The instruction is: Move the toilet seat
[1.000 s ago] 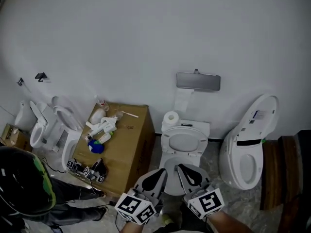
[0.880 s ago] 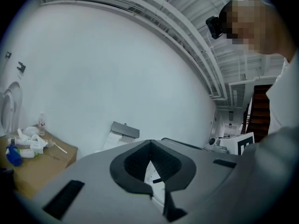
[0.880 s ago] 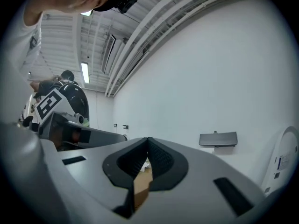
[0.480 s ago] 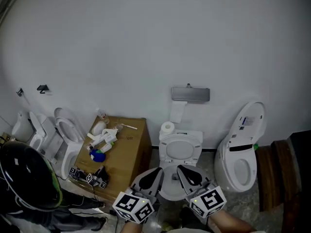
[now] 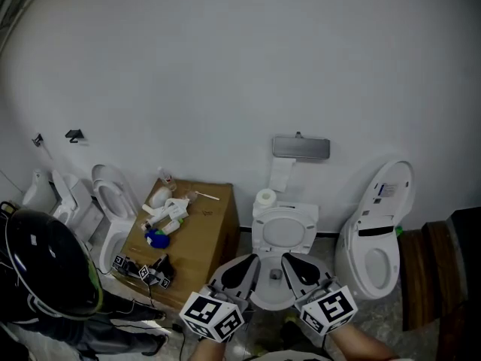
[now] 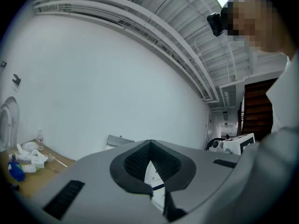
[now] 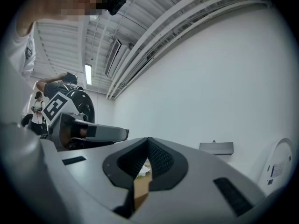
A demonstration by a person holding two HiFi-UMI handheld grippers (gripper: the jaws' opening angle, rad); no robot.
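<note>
1. Head view against a second ago: drawn back from the middle toilet [image 5: 270, 299], now smaller in frame. Wall dispenser [image 5: 301, 148] lower in the picture, black helmet [image 5: 46, 265] at the lower left a little higher. Both tongs side by side low in the middle, as before.
2. Head view now: left tongs [image 5: 244, 269] and right tongs [image 5: 294, 268] pointing forward, tips over the bowl of the middle toilet. Touching nothing that can be made out.
3. Toilet seat [image 5: 284, 230] tipped up behind the bowl, leaning toward the tank [image 5: 301, 204], just beyond the tips and apart from both tongs. Cannot tell whether ring and lid are both up.
4. Paper roll [image 5: 264, 198] on the tank's left end. Cardboard box [image 5: 195, 235] just left of the toilet, with white bottles and a blue thing [image 5: 156, 238] on top. Right-hand toilet [image 5: 379, 235] nearby, lid raised.
5. Left gripper view: left tongs [image 6: 150, 146] closed, pads meeting at the tip, nothing between them. Aimed up at white wall and ceiling pipes, with the box at the left edge.
6. Right gripper view: right tongs [image 7: 148, 143] closed too, pads together, empty. Only a thin slit lower down, showing brown box beyond. Left tongs off to the left, dispenser on the wall at the right.
</note>
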